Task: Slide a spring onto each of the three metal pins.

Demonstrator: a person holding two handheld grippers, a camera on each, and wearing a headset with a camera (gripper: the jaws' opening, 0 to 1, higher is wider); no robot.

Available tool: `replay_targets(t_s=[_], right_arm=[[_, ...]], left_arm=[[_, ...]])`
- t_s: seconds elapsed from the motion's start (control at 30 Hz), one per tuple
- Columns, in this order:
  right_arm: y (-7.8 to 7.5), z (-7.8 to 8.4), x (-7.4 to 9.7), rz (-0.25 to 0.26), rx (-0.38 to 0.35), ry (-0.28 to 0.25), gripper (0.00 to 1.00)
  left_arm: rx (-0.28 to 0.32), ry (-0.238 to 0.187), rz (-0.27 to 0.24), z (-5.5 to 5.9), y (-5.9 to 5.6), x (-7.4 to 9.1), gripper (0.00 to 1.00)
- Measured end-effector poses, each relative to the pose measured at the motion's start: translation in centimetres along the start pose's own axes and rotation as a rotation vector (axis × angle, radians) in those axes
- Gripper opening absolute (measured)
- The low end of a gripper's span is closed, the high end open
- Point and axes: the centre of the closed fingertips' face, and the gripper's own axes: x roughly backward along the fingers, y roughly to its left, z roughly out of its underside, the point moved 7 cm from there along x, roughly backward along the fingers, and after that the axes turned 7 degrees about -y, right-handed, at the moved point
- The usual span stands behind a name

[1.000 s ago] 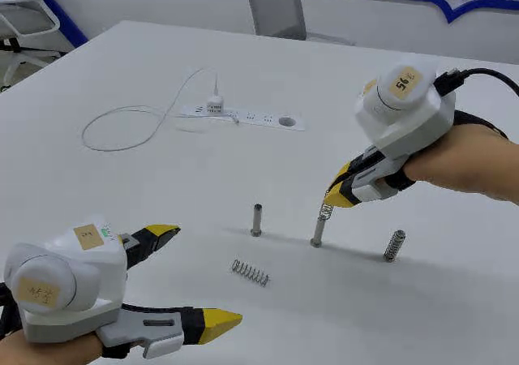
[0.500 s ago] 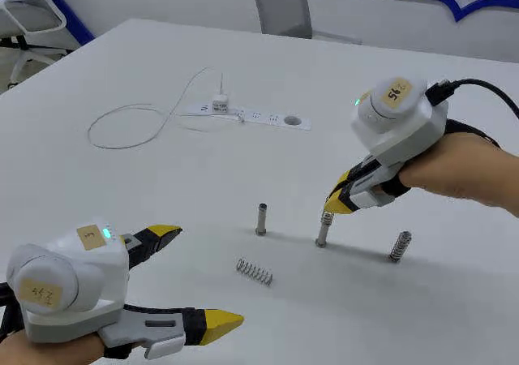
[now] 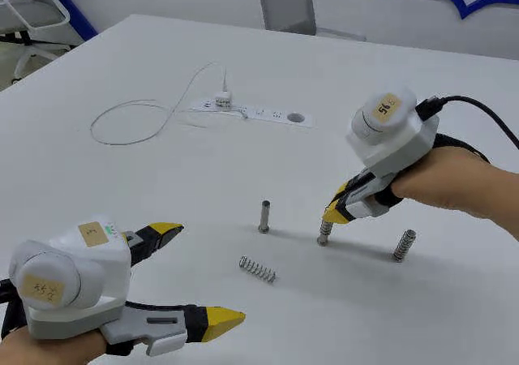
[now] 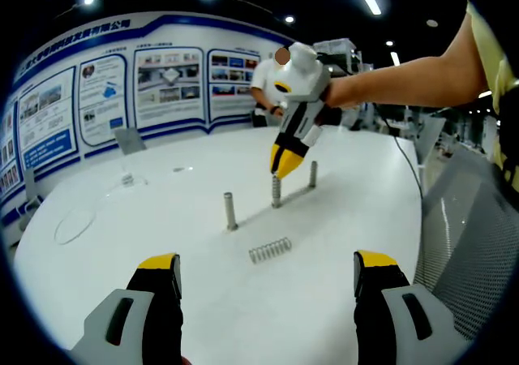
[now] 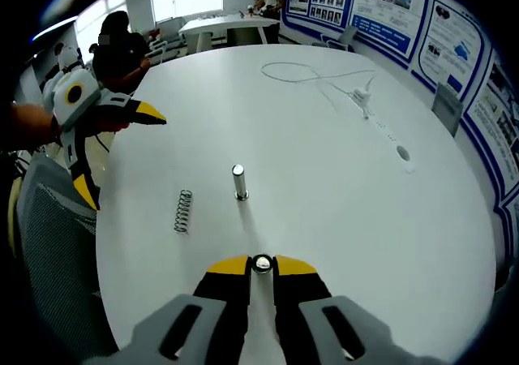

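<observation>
Now the right gripper pinches its fingers on a spring atop the middle pin — the left gripper hovers, fingers spread, with a loose spring lying on the worktop.

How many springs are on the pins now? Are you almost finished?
One looks done: the first spring sits on the rightmost pin. In hand: the right gripper is shut on the second spring atop the middle pin. Left to do: the leftmost pin is bare, the loose spring lies on the table, and the left gripper is open.
</observation>
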Motion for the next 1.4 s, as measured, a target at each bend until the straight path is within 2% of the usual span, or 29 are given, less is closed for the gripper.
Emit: replay_targets(t_s=[0.4, 0.67, 0.83, 1.1, 1.4], right_arm=[[0.1, 1.2, -1.2, -0.004, -0.020, 0.019, 0.14], [0.4, 1.5, -0.6, 0.005, -0.019, 0.008, 0.16], [0.2, 2.3, -0.3, 0.008, -0.030, 0.006, 0.16], [2.2, 2.8, -0.5, -0.014, -0.023, -0.002, 0.16], [5.2, 1.7, -2.1, -0.070, 0.008, -0.024, 0.16]], left_arm=[[0.002, 0.000, 0.000, 0.0, 0.1, 0.0, 0.89], [0.001, -0.001, 0.001, 0.1, 0.0, 0.0, 0.89], [-0.001, -0.004, 0.002, 0.0, 0.0, -0.1, 0.90], [-0.003, -0.004, 0.008, -0.1, -0.1, -0.1, 0.90], [-0.009, -0.007, 0.011, -0.3, -0.2, -0.1, 0.90]])
